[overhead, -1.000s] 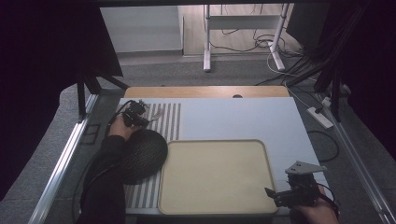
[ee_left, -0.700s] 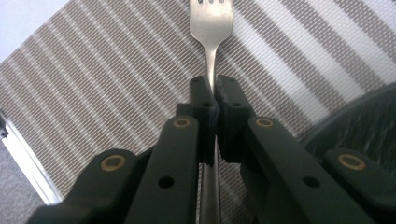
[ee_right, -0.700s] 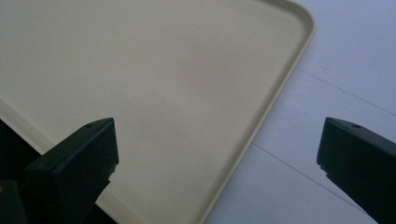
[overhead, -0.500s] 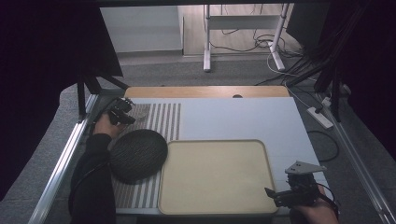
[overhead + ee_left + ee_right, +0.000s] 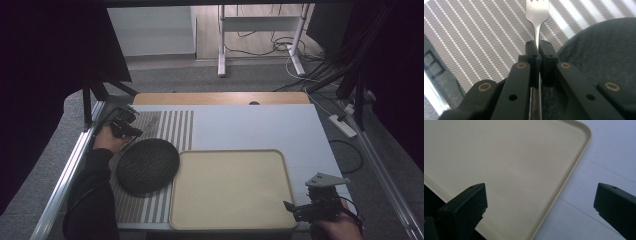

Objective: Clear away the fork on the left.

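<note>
We keep our left tongs (image 5: 537,53) clenched on the silver metal fork (image 5: 537,15) beside the round black woven placemat (image 5: 147,165); our right tongs (image 5: 540,202) wait released over the beige rectangular tray (image 5: 506,165), likely ready to steady it.

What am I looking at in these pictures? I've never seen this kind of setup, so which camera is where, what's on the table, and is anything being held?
There is no robot: a person holds a two-jaw gripper in each hand at a table. The high view looks down from above the person's side. The left gripper is at the far left over a striped mat; the right gripper is at the near right corner. The other two pictures come from cameras riding on the grippers, looking along their black jaws.

On the table lie a dark round woven mat and a bare beige tray.

In the left gripper view the jaws are shut on a metal fork, tines pointing away. In the right gripper view the jaws stand wide open over the tray's corner, holding nothing.
</note>
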Tool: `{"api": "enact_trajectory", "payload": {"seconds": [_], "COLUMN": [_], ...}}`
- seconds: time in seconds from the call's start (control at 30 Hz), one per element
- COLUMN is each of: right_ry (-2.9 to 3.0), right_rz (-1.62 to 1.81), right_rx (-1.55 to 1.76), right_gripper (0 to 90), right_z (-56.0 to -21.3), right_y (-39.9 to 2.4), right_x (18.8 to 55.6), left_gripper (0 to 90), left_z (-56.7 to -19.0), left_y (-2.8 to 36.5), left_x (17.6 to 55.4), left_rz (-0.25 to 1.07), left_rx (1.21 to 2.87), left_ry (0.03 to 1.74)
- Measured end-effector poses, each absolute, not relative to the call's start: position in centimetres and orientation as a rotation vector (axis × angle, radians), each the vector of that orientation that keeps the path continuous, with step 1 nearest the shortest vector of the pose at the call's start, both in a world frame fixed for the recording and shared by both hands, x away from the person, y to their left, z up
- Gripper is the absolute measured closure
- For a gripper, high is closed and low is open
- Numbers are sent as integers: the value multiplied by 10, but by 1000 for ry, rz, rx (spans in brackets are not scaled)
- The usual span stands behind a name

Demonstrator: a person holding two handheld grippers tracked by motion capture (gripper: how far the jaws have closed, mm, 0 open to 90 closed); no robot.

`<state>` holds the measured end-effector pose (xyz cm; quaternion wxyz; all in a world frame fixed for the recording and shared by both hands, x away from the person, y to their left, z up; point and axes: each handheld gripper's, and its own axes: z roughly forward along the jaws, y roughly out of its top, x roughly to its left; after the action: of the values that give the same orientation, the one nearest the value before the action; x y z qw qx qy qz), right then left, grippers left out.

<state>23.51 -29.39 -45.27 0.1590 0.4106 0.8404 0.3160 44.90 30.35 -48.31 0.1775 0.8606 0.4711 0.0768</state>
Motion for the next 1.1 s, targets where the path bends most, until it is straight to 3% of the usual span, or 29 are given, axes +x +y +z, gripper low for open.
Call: {"api": "enact_trajectory", "payload": {"seconds": [1.1], "right_ry": [2382], "right_rz": [864], "right_rx": [1138], "right_gripper": [0], "right_z": [-452], "right_y": [-294], "right_x": [235], "left_gripper": [860], "left_z": [-465], "left_y": [251], "left_x": [369], "left_rz": [121], "left_rx": [2387], "left_ry": [1207]}}
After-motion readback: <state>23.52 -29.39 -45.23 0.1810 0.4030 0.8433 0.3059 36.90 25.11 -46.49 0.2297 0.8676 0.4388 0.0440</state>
